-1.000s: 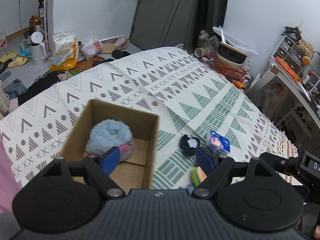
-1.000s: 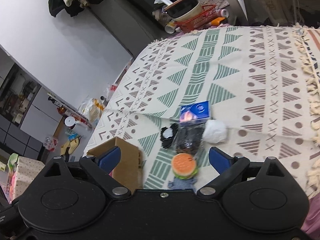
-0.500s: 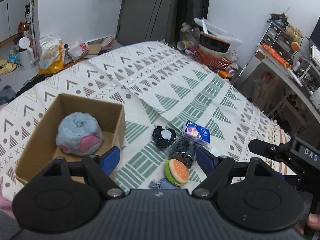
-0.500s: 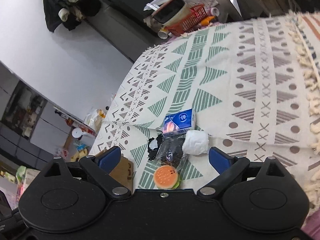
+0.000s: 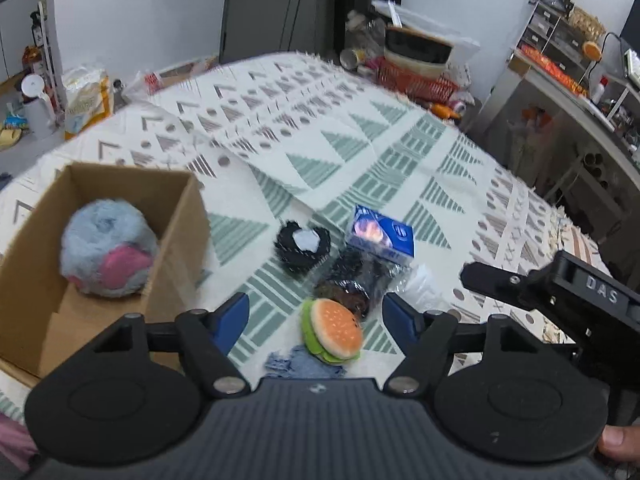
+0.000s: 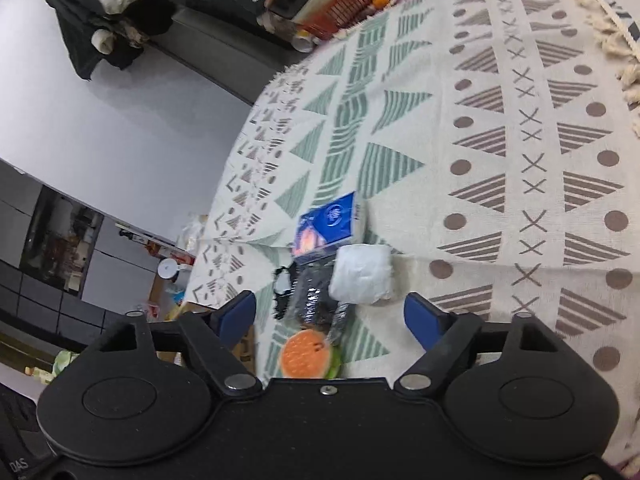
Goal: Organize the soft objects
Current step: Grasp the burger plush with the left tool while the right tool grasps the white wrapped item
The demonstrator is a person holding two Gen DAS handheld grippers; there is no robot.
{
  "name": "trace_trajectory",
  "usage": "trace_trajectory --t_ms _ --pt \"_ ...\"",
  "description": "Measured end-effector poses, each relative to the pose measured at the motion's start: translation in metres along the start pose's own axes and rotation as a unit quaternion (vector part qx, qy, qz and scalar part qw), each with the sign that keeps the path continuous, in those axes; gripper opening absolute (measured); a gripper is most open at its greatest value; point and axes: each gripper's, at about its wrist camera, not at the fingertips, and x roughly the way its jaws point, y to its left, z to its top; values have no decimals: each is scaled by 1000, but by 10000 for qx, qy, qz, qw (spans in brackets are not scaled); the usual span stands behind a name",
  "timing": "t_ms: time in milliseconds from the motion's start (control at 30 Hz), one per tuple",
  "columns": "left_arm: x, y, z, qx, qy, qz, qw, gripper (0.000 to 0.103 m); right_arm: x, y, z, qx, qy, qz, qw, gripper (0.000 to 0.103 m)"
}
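A cardboard box (image 5: 180, 216) stands on the patterned cloth and holds a fluffy blue-and-pink ball (image 5: 106, 252). To its right lie a plush burger (image 5: 334, 330), a clear bag of dark items (image 5: 356, 280), a black-and-white fuzzy piece (image 5: 302, 242), a blue tissue pack (image 5: 382, 236) and a denim scrap (image 5: 304, 366). My left gripper (image 5: 316, 316) is open and empty just above the burger. My right gripper (image 6: 330, 316) is open and empty above the bag (image 6: 316, 304), the burger (image 6: 306, 354) and a white soft bundle (image 6: 362, 274).
The patterned cloth (image 5: 360, 152) covers the table. A red basket and bowls (image 5: 416, 64) crowd the far edge. A cluttered shelf (image 5: 568, 60) stands at the right. The right gripper's body (image 5: 560, 288) shows at the right of the left wrist view.
My left gripper has swung right from over the box to above the burger and pile. My right gripper has moved closer to the pile, toward the white bundle.
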Motion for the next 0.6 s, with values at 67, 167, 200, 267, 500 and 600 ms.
trace_trajectory --t_ms 67,167,200,267,500,600 --pt "14 -3 -2 -26 183 35 9998 64 6 -3 1 -22 71 34 10000 78" --pt "30 -3 -6 -110 386 86 9992 60 16 -9 2 26 147 7 9999 78" --pt "35 -2 -7 -155 450 82 9988 60 20 -10 3 40 170 6 9998 77" --pt "45 -2 -9 -206 566 111 9981 60 27 -11 3 -6 197 -3 9998 75" --pt "79 -1 -7 -318 792 94 9963 59 49 -14 7 -126 242 -4 9996 70" --pt "89 -1 -7 -416 920 41 9949 47 55 -14 7 -200 252 -56 9995 65"
